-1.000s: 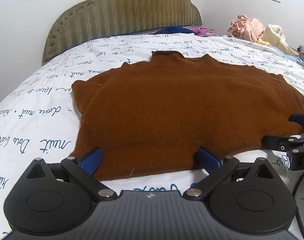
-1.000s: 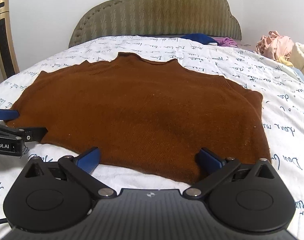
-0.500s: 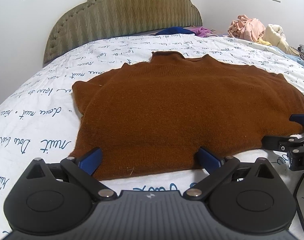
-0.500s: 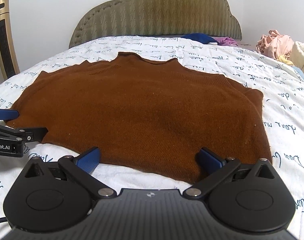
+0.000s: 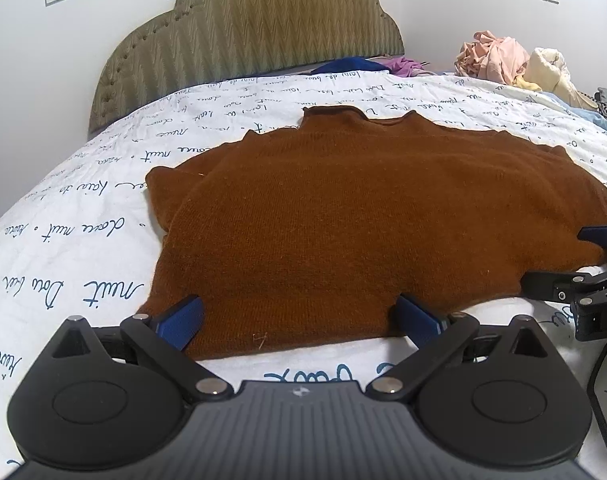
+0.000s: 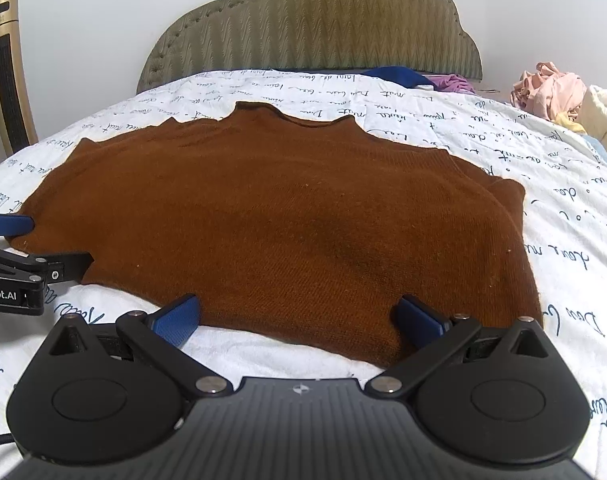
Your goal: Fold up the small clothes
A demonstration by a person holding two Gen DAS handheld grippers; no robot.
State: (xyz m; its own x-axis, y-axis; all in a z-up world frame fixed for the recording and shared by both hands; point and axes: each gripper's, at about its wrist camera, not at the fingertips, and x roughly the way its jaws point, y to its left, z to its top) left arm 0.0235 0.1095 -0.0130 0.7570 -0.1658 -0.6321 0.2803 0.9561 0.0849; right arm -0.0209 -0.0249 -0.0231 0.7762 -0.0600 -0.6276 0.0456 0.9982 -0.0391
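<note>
**At the sweater's near hem, both grippers poised for the first fold**

At the near hem of the brown sweater (image 5: 343,216), I have both tools lined up and nothing gripped yet. Left gripper (image 5: 299,318) sits at the hem's left part, jaws wide, blue pads touching or just over the knit edge; cannot tell if a pad is under the cloth. Right gripper (image 6: 297,318) sits at the hem's right part, jaws equally wide, hem running between the pads.

Step, as I judge it: pre-grasp for the first fold. Sweater lies flat on the bed (image 6: 563,216), collar away from me toward the headboard (image 6: 311,28), sleeves apparently tucked under at both sides of the sweater.

Next move calls for pinching both layers of hem with each tool, then lifting evenly toward the collar. Uneven lift would skew the fold.

Sweater: fine rib knit, soft, slightly fuzzy, specks of lint, wavy edges. Sheet: white cotton with script print, lightly creased. Headboard: padded, chevron weave. Beyond the sweater's right side, a crumpled clothes pile (image 5: 503,60).
</note>
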